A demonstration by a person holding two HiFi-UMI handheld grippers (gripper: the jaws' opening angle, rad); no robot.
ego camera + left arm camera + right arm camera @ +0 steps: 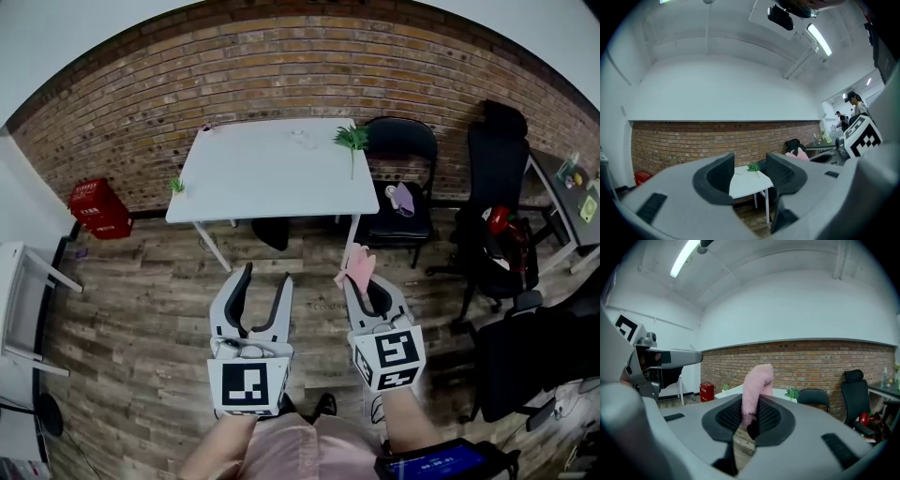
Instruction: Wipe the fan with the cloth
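Head view has my right claw (366, 289) clamped on the pink cloth (357, 267), held in the air on the near side of the white tabletop (272, 178). The cloth's long axis rises out past the claw tips, and its free end curls over. The weave is knobbly. My left claw (266, 277) stands half open and empty.

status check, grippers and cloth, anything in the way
Left gripper open, empty. Right gripper shut on pink cloth. No fan in view; white table ahead.
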